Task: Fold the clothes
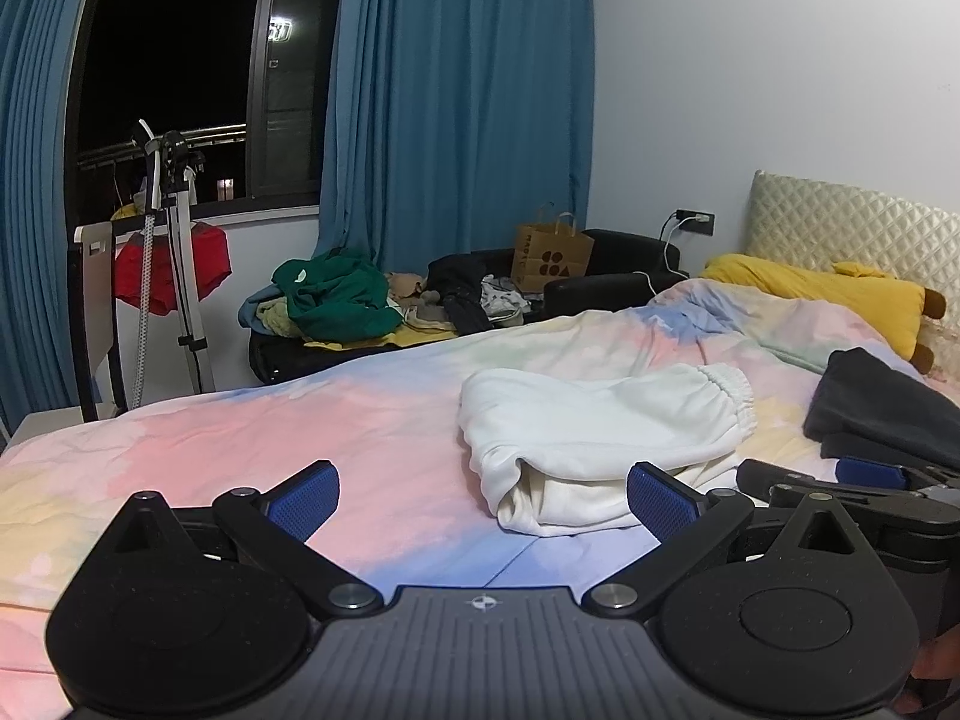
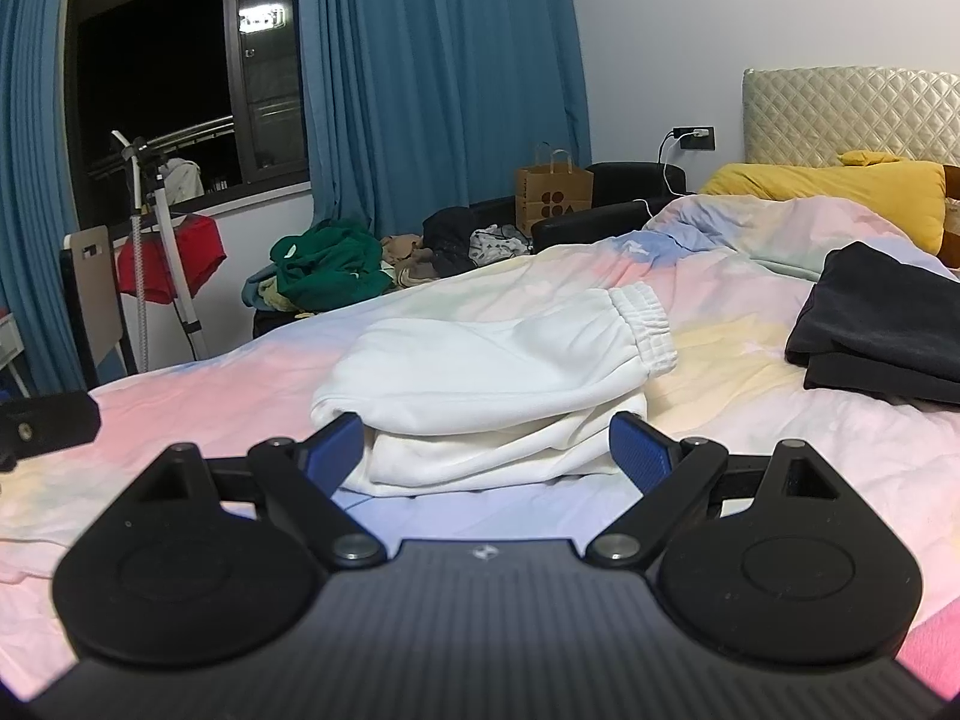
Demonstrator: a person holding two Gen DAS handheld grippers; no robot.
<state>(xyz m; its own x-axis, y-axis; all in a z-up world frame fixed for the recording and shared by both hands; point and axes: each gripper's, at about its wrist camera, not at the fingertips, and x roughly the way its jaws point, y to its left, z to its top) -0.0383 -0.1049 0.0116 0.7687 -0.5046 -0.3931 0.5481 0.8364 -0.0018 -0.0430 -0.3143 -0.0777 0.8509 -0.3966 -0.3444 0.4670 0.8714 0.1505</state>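
White fleece sweatpants (image 2: 492,372), already doubled over into a thick bundle, lie in the middle of the pastel tie-dye bedspread (image 1: 240,438), with the elastic waistband (image 2: 645,324) at the far right end and the rounded fold at the left; the long axis runs left to right across your view, slanting a little away toward the headboard side. Your right gripper (image 2: 486,450) sits squarely in front of the bundle's near edge, its blue-padded jaws spread wide, one pad just beside each near corner and nothing pinched between them. Your left gripper (image 1: 483,498) is equally spread and empty, and from it the bundle lies ahead and off to the right, so the right hand is plainly the nearer one; I judge that any next fold or lift would start from there, closing on the near layers. To the right, well apart from the sweatpants, a folded dark garment (image 2: 876,336) rests on the same spread, suggesting part of the pile is done. Further up the bed a mustard-yellow pillow (image 2: 840,192) leans by the quilted cream headboard (image 2: 852,114). Beyond the bed a black sofa holds a heap of unfolded clothes topped by a green garment (image 2: 327,270), beside a brown paper bag (image 2: 555,192), with teal curtains (image 2: 432,72) framing a dark window.
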